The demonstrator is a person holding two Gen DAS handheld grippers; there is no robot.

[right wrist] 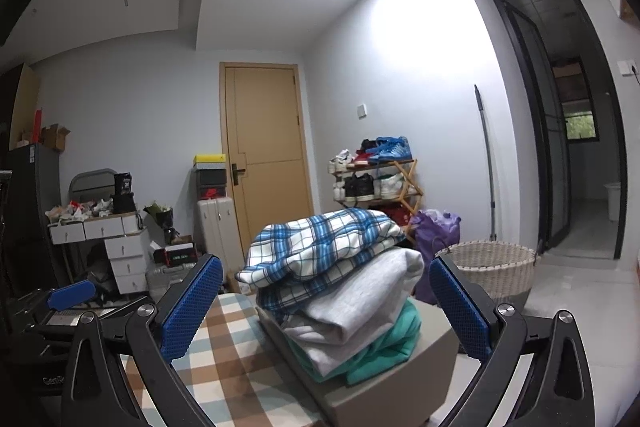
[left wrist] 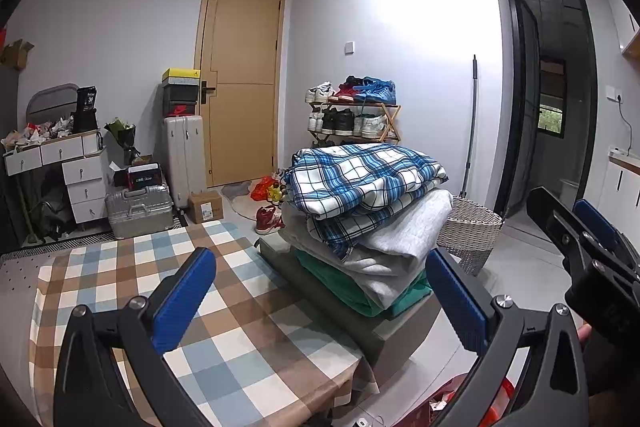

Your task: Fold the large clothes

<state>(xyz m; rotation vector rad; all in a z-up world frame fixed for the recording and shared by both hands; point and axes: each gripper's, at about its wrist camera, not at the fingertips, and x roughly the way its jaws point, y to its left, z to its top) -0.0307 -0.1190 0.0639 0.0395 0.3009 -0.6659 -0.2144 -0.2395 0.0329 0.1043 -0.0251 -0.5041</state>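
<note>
On a low grey box (right wrist: 400, 383) beside the checked tablecloth (left wrist: 224, 291) sits a pile: a folded blue-and-white plaid cloth (right wrist: 320, 247) on top, grey cloth (right wrist: 360, 311) under it, green cloth (right wrist: 388, 351) at the bottom. The left gripper (left wrist: 320, 299) and right gripper (right wrist: 326, 303) both hang wide open, holding nothing.

Left gripper (left wrist: 320, 291) and right gripper (right wrist: 326, 301) gape, empty.
</note>
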